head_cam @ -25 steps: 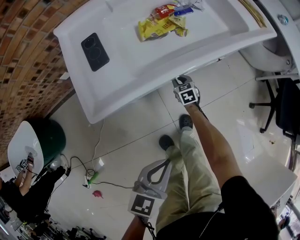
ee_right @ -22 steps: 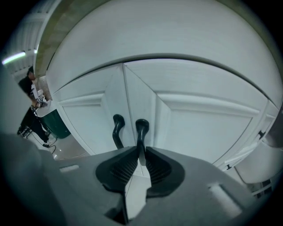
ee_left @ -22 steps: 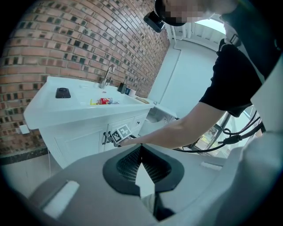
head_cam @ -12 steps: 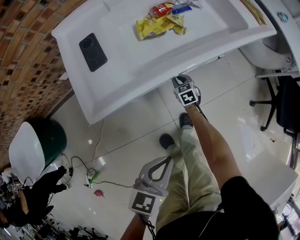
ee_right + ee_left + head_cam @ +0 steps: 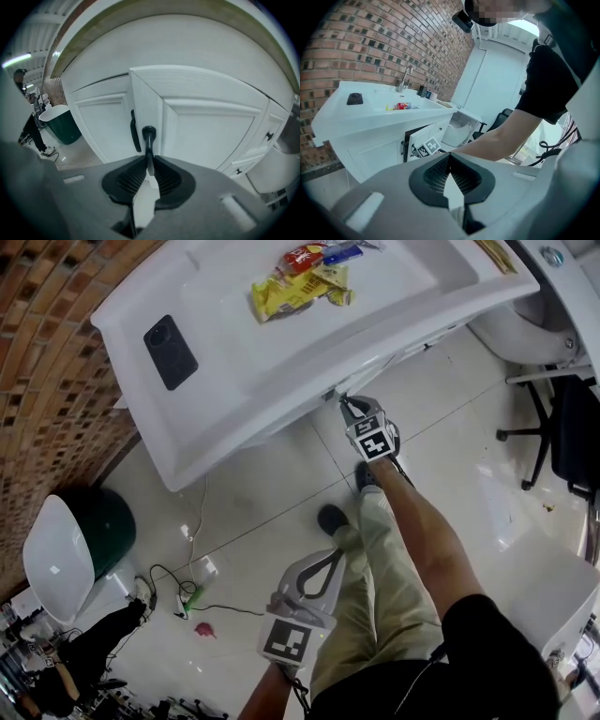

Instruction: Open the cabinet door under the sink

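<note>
The white cabinet door (image 5: 206, 126) under the sink counter (image 5: 281, 371) stands ajar, with a dark gap at its edge in the left gripper view. My right gripper (image 5: 148, 159) is shut on the door's black handle (image 5: 148, 138). In the head view this gripper (image 5: 345, 409) sits just under the counter's front edge. The neighbouring door's handle (image 5: 135, 131) is close on the left. My left gripper (image 5: 330, 557) hangs low beside the person's legs, apart from the cabinet. Its jaws (image 5: 450, 157) are shut with nothing between them.
A black phone (image 5: 171, 352) and snack wrappers (image 5: 291, 287) lie on the counter. A green bin with a white lid (image 5: 75, 540) stands by the brick wall (image 5: 47, 381). Cables and a power strip (image 5: 192, 577) lie on the floor. A black office chair (image 5: 562, 437) is at right.
My right gripper, still shut on the handle, has drawn a little out from under the counter edge. The head view has swung slightly. The left gripper has stayed put.
</note>
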`<state>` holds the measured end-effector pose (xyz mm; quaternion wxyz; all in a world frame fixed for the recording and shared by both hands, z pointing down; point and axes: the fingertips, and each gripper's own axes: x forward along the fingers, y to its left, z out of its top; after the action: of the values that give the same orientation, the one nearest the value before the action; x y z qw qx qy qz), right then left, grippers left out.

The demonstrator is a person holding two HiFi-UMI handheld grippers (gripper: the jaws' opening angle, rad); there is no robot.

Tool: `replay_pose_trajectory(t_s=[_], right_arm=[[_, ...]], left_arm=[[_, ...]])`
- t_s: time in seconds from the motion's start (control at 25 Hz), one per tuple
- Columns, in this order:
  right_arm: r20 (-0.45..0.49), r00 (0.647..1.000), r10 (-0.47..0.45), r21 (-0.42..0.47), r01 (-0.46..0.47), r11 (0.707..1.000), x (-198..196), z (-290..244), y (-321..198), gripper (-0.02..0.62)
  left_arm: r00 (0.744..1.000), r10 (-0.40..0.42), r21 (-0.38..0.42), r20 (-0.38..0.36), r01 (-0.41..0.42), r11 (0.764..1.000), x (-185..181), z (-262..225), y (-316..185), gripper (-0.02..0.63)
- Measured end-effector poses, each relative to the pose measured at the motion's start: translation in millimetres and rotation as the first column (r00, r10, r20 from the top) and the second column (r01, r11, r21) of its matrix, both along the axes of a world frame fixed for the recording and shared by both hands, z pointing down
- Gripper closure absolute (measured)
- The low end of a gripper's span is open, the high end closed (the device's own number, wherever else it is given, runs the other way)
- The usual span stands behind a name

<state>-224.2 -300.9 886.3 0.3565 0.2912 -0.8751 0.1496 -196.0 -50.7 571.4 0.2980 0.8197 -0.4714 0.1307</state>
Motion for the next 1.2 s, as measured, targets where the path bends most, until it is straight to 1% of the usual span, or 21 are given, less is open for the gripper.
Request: replay_pose_trajectory(t_s=[0.28,0.64,0.96,1.2], right_arm=[[0.009,1.0,0.01,-0.004,-0.01,1.0,22.2,-4.0,17.7,0.557],[0.02,1.0,0.002,-0.019,-0.001,1.0,44.5,-6.8,30.6,0.557],[0.024,1.0,-0.014,-0.04,0.015,0.999,66.1,-7.3,43.6,0.557],[0.038,0.999,-0.007,-0.051,0.009,0.999,85.8,-7.9,51.2,0.557]], left_arm=[[0.998,0.059,0.003,0.006,-0.059,0.998,22.3,-2.6,-1.2,0.591],[0.988,0.154,0.005,0.022,-0.154,0.988,61.7,-8.1,-1.3,0.591],[0.969,0.245,0.007,0.025,-0.246,0.969,98.8,-14.9,-1.2,0.591],[0.959,0.281,0.009,0.02,-0.282,0.959,119.1,-18.5,-7.7,0.591]])
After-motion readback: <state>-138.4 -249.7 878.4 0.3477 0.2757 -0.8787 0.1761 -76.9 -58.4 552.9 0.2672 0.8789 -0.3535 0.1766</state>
